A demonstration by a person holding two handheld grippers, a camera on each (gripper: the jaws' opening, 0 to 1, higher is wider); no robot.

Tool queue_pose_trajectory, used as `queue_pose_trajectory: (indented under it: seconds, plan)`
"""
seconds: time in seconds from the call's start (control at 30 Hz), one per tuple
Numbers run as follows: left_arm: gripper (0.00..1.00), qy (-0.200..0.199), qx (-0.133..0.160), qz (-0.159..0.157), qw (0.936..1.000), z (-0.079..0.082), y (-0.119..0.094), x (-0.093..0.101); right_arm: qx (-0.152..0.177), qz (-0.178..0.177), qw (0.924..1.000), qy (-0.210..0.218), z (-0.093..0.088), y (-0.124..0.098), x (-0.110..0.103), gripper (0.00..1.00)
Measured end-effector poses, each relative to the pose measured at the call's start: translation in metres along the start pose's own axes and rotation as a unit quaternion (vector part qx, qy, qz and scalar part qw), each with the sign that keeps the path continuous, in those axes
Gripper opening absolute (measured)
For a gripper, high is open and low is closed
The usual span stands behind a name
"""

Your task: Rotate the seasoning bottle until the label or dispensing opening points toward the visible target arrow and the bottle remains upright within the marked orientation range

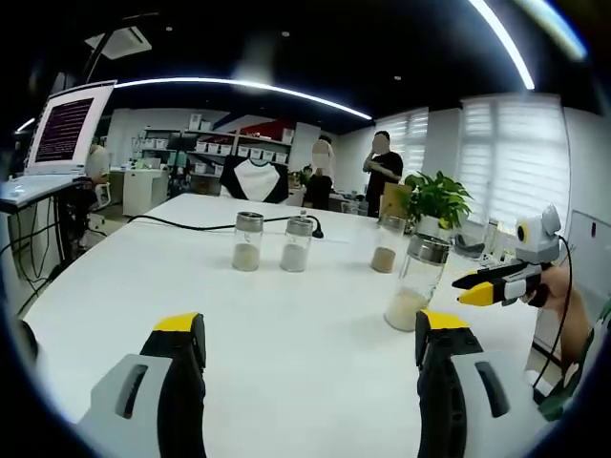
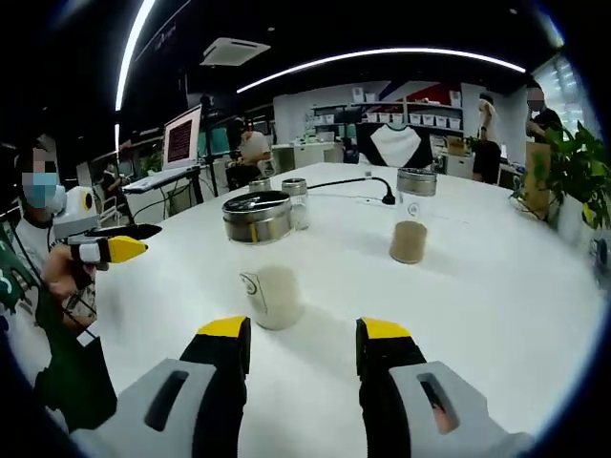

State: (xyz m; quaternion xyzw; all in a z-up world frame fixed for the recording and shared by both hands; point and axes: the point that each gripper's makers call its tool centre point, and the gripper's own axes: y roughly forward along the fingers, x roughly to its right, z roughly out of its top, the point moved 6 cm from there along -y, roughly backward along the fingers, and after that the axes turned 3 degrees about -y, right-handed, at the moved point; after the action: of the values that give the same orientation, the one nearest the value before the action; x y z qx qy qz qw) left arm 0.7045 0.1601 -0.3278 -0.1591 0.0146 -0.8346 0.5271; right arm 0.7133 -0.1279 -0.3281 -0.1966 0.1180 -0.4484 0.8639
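Several glass seasoning bottles with metal caps stand upright on the white table point(image 1: 143, 286). The nearest bottle point(image 2: 263, 260), part full of pale powder, stands just beyond my right gripper point(image 2: 304, 334), slightly left of centre; the jaws are open and hold nothing. The same bottle point(image 1: 417, 283) is ahead and to the right of my open left gripper point(image 1: 310, 329). Two more bottles point(image 1: 247, 241) point(image 1: 296, 243) stand side by side further back, and one with tan powder point(image 1: 387, 246) point(image 2: 410, 229) is beyond the nearest. My right gripper point(image 1: 487, 283) enters from the right, and my left gripper point(image 2: 115, 243) from the left.
A black cable point(image 1: 191, 227) runs across the far part of the table. A potted plant point(image 1: 437, 200) stands at the far right edge. A laptop point(image 1: 67, 129) sits on a stand to the left. People stand in the background by shelves.
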Motion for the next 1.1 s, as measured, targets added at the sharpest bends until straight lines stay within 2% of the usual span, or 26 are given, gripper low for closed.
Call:
queue_pose_trajectory:
  seconds: [0.57,0.9,1.1]
  plan:
    - [0.96,0.0,-0.002,0.005,1.0,0.0,-0.003,-0.003,0.018,-0.043,0.9989,0.003,0.013,0.004,0.024,0.44]
    - [0.96,0.001,-0.004,0.008,1.0,0.0,-0.004,-0.004,0.019,-0.065,0.9977,-0.002,0.022,0.017,0.045,0.44]
    - [0.96,0.003,-0.004,0.008,1.0,0.0,-0.004,-0.004,0.015,-0.064,0.9978,-0.006,0.029,0.025,0.053,0.44]
